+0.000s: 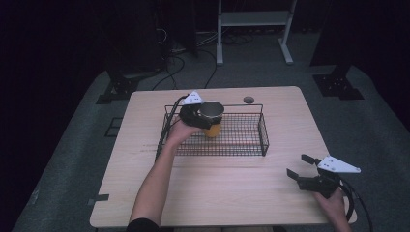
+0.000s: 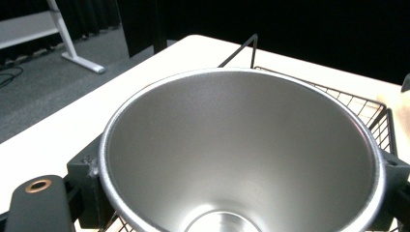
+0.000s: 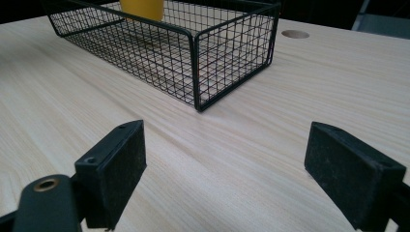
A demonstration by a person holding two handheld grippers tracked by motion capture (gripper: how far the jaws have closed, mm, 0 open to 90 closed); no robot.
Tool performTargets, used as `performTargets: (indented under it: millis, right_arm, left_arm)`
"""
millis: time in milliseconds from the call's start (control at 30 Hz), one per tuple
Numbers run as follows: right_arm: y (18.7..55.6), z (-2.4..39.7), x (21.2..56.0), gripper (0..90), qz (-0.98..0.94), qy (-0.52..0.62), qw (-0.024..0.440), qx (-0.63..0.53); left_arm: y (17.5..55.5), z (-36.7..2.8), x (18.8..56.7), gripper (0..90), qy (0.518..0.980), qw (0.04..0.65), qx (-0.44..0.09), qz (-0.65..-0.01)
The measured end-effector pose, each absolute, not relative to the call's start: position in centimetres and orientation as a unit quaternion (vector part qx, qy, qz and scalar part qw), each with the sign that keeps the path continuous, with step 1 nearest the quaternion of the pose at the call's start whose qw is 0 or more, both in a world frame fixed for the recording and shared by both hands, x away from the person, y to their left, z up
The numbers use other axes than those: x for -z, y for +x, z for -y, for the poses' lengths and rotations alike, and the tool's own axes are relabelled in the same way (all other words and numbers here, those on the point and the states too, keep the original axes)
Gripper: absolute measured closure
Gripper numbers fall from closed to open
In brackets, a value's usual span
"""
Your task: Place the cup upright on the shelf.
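Note:
A yellow cup (image 1: 212,129) with a shiny metal inside (image 2: 241,154) is upright in the left half of a black wire basket (image 1: 263,131). My left gripper (image 1: 205,118) is shut on the cup, its jaws pressing the cup's sides just under the rim. Whether the cup rests on the basket floor I cannot tell. My right gripper (image 1: 300,166) stands open low over the table's front right, nothing between its jaws. In the right gripper view this gripper (image 3: 232,164) points at the basket's near corner (image 3: 196,63), with the cup's yellow base (image 3: 142,7) behind the mesh.
The basket sits on a light wooden table (image 1: 217,188), with a round cable hole (image 1: 248,100) just behind it. The right half of the basket holds nothing. A white desk frame (image 1: 254,21) and cables lie on the dark floor beyond.

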State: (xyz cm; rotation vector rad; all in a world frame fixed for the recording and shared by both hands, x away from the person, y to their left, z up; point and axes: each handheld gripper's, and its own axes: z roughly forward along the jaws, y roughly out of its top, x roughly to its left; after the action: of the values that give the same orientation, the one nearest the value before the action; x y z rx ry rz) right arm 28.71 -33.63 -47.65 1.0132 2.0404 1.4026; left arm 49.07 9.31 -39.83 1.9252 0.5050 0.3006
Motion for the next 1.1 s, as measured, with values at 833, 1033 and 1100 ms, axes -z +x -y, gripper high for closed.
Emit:
performTargets:
  millis: [833,1033,1100]
  right_arm:
    - [28.7,33.7,47.6,13.8,-0.741,0.368,0.230,-0.512]
    - [28.7,33.7,47.6,13.7,-0.741,0.368,0.230,-0.512]
    - [28.7,33.6,47.6,13.7,-0.742,0.367,0.231,-0.511]
  left_arm:
    - [50.0,-8.4,41.9,10.6,0.850,0.482,-0.096,-0.189]
    - [50.0,-8.5,41.8,6.5,0.859,0.467,-0.097,-0.187]
    - [50.0,-8.5,41.8,5.7,0.859,0.466,-0.096,-0.187]
